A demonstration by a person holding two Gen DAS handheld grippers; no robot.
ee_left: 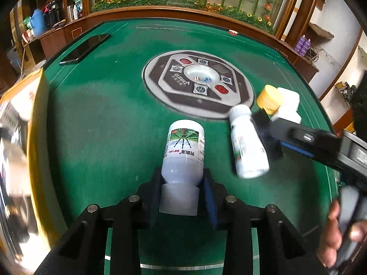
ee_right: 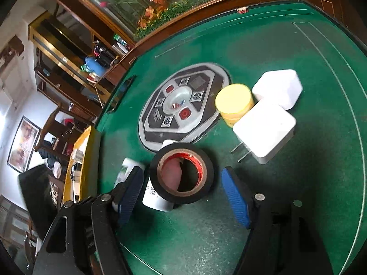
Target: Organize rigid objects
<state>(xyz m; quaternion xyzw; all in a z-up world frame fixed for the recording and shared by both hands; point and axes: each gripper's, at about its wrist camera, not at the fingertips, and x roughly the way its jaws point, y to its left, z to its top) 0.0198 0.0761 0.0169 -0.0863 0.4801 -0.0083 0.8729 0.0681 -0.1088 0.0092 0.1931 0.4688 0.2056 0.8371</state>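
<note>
A white labelled bottle lies on the green table with its cap towards me. My left gripper is shut on it, the blue pads pressing at its shoulder. A second white bottle lies to the right. In the right wrist view a black tape roll leans on that bottle. My right gripper is open, its blue pads standing clear of the roll on both sides. The right gripper also shows in the left wrist view, over the second bottle.
A yellow jar and two white plug adapters stand beyond the tape. The round control panel fills the table's middle. A dark phone lies far left, a yellow box at the left edge. A hand holds the right gripper.
</note>
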